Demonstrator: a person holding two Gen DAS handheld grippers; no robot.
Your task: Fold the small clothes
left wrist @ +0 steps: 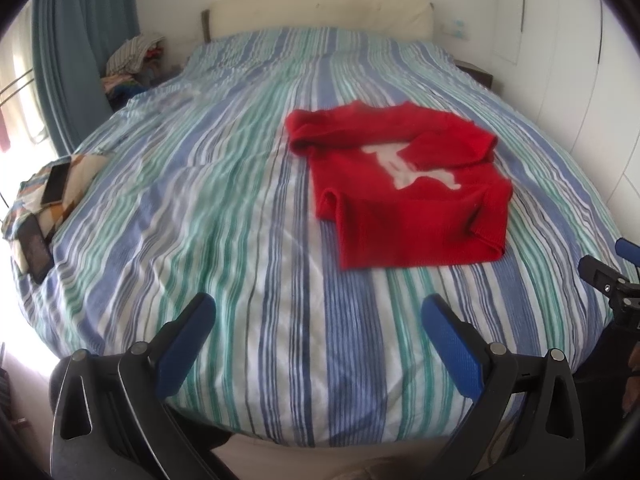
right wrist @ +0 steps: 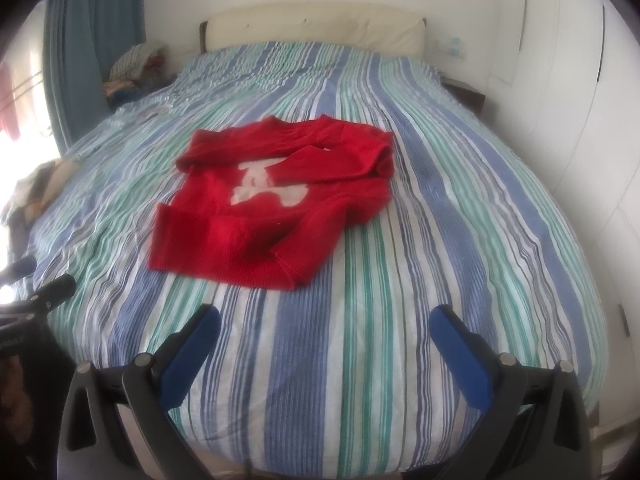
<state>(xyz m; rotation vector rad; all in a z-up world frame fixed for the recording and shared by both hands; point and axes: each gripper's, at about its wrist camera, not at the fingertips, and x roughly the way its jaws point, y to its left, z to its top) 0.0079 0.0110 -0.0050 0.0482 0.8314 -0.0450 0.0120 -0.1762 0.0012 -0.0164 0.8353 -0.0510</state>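
The bed (left wrist: 248,208) fills both views, covered by a striped sheet in blue, green and white that lies mostly flat with shallow wrinkles. Its near edge curves just under both tools; the far edge meets a cream headboard (left wrist: 320,10) at 12 o'clock. On the right side a white wall (left wrist: 560,80) runs close along the bed from 1 to 4 o'clock. On the left, at 10 o'clock, a blue curtain (left wrist: 76,40) hangs beside a heap of clothes (left wrist: 134,54). At 9 o'clock in the left view, two phones (left wrist: 56,184) lie on a patterned cloth at the bed's left edge.

The widest bare stretch of sheet lies between the tools and the sweater, and across the left half of the bed.

The left gripper (left wrist: 318,314) hangs over the near edge, its blue-padded fingers spread wide and holding nothing. The right gripper (right wrist: 326,324) sits the same way, fingers spread apart and empty. Each shows at the other's side edge.

The red sweater (right wrist: 272,200) lies on the sheet near the bed's middle, at about 1 o'clock from the left gripper and 11 o'clock from the right, well apart from both. It is a knitted piece with a pale figure (right wrist: 268,186) on its front. Both sleeves are folded across the chest, one partly covering the figure. The hem faces the tools, with its right corner turned up into a ridge.
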